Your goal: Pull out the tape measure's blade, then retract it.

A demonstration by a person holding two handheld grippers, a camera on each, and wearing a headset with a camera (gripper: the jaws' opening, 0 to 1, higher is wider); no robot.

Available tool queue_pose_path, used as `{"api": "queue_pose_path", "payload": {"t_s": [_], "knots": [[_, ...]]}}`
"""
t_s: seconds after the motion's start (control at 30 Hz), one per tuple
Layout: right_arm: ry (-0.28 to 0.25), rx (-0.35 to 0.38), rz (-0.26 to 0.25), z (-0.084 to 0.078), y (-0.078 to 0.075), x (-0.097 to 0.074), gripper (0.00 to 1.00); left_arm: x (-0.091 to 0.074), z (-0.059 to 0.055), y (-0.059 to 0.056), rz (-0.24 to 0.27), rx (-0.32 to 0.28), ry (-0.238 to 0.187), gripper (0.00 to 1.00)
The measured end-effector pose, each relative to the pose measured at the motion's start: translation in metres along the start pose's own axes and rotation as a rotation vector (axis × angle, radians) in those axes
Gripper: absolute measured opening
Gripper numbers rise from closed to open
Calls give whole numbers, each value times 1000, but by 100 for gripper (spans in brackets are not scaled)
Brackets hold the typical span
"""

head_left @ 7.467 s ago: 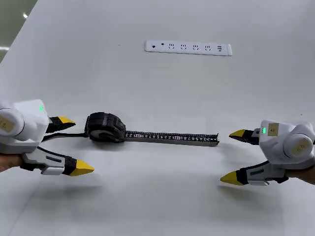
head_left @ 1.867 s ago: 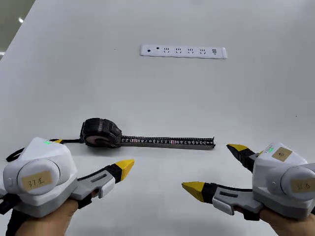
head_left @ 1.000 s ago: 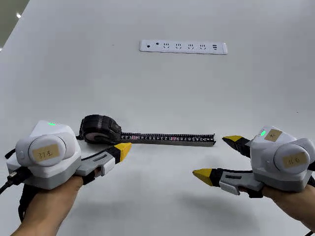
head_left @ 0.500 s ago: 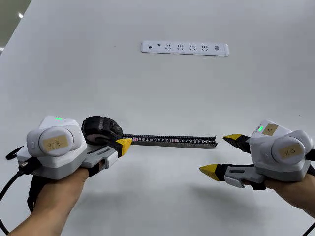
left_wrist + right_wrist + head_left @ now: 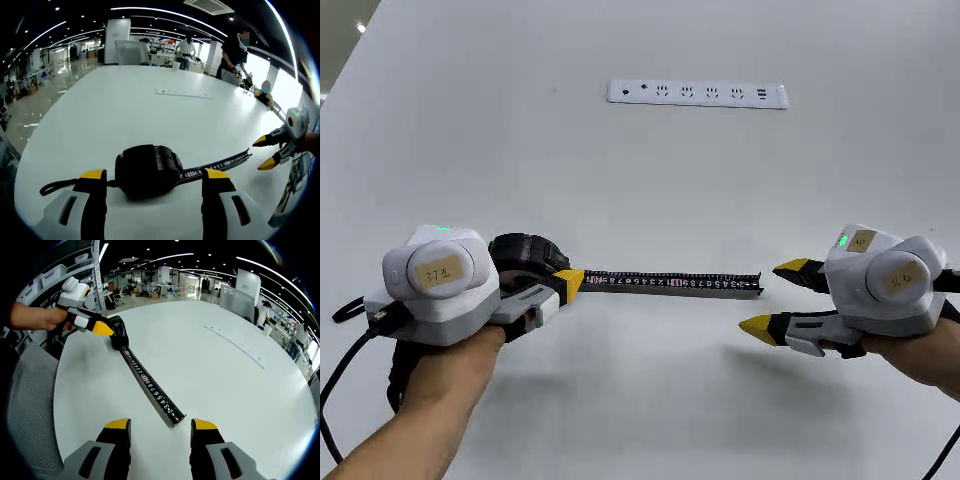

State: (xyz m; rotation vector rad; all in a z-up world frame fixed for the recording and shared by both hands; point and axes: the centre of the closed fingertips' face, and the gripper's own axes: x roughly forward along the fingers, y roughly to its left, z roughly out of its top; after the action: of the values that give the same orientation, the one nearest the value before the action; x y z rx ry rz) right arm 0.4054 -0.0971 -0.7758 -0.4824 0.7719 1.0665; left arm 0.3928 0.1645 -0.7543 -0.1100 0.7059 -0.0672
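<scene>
Beyond, a power strip well apart from the tape measure

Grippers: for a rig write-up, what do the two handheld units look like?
Both the left gripper and right gripper have rounded white bodies, grey-and-black jaws with pointed yellow tips, a green light, and a tan handwritten rear label. A black cable trails from the left one.
</scene>
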Motion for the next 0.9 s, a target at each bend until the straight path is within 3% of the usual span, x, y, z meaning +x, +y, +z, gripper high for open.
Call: {"api": "queue_pose_path", "payload": {"t_s": [0.9], "knots": [[48, -108, 93, -3, -15, 20, 22, 18, -4, 5, 48, -62, 35, 64]]}}
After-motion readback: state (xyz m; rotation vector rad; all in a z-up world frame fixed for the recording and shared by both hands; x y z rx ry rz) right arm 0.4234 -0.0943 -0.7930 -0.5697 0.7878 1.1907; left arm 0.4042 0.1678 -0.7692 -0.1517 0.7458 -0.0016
